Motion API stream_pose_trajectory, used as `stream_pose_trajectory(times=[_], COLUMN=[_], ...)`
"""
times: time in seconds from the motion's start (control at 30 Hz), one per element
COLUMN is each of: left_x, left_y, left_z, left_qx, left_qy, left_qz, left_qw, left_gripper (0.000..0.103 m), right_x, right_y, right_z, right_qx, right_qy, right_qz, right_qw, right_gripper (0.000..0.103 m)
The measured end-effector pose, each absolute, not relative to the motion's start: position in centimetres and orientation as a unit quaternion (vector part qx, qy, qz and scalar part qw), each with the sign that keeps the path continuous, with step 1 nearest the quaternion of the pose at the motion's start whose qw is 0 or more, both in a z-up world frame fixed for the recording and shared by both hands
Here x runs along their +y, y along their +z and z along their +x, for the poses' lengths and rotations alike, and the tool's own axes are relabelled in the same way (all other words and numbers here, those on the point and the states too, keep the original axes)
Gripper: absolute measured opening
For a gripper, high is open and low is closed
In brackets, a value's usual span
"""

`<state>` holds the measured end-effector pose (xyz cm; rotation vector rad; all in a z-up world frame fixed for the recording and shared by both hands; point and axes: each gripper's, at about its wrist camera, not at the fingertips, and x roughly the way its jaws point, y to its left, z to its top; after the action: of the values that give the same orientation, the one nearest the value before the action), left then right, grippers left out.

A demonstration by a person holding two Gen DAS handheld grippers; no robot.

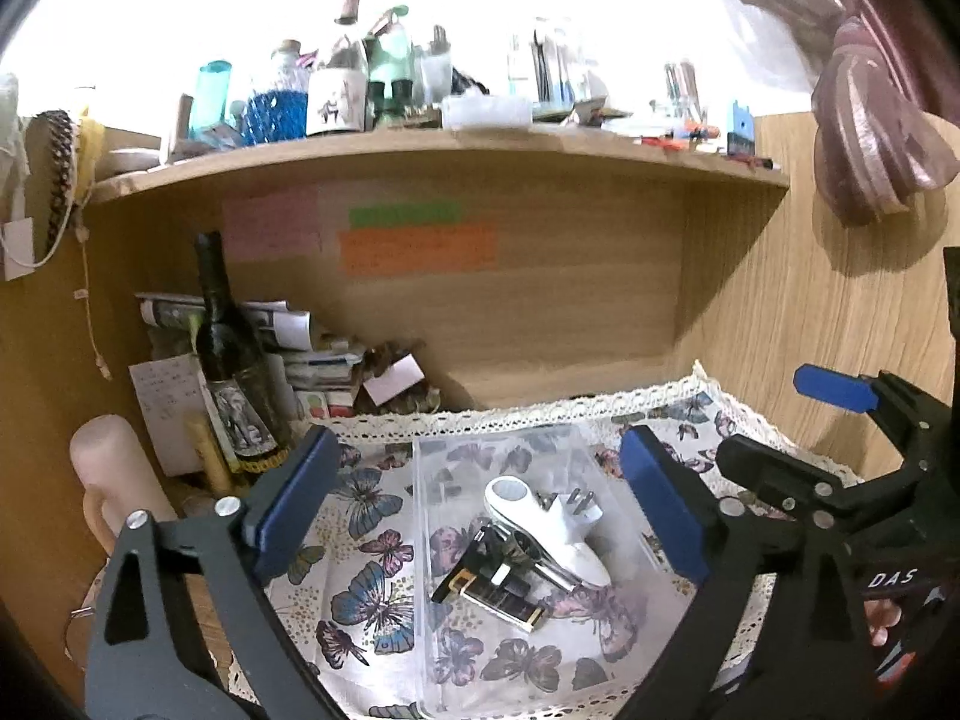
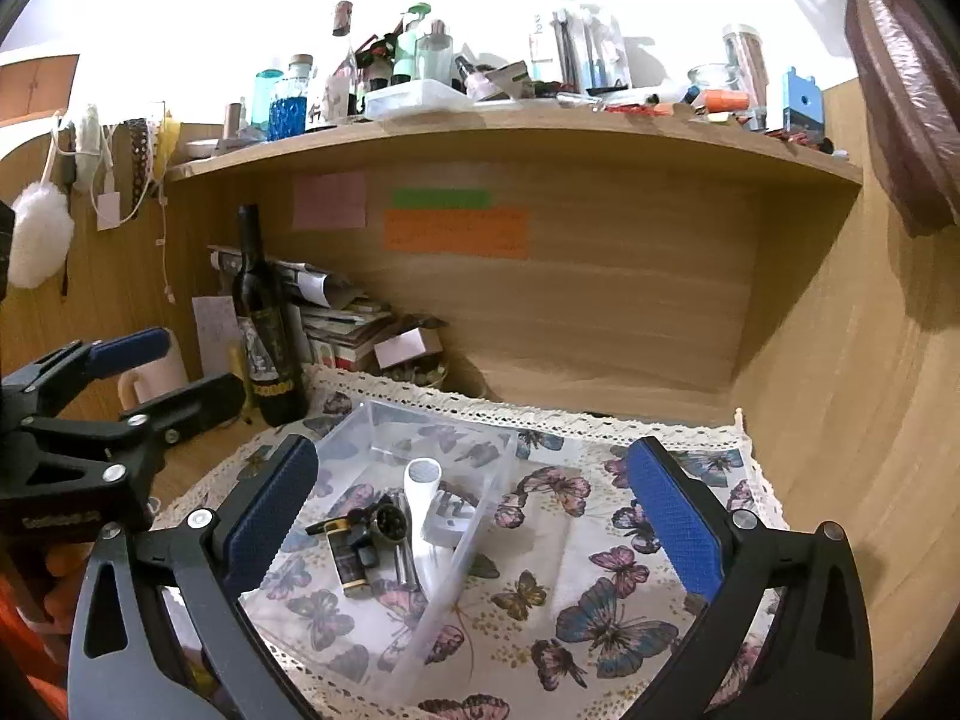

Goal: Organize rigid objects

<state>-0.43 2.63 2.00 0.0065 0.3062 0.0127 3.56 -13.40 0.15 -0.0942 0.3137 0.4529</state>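
Both the left gripper (image 1: 480, 504) and right gripper (image 2: 474, 510) hover with jaws wide open, empty. The clear box (image 1: 432, 648), between the left jaws, already holds a white plug (image 1: 540, 531) and what looks like a lighter (image 1: 498, 591). Nothing loose shows nearby, so seek the next item before closing.
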Motion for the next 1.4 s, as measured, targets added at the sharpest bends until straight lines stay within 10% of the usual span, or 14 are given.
stream_pose_trajectory(times=[1.4], left_x=[2.8], left_y=[2.0], left_z=[-1.5], left_qx=[0.141], left_qy=[0.003], left_qz=[-0.012], left_qw=[0.99], left_gripper=[0.101], right_x=[-13.9], right_y=[0.6], right_z=[2.1], right_qx=[0.135], right_qy=[0.216], right_qz=[-0.035], right_qw=[0.966], right_gripper=[0.103])
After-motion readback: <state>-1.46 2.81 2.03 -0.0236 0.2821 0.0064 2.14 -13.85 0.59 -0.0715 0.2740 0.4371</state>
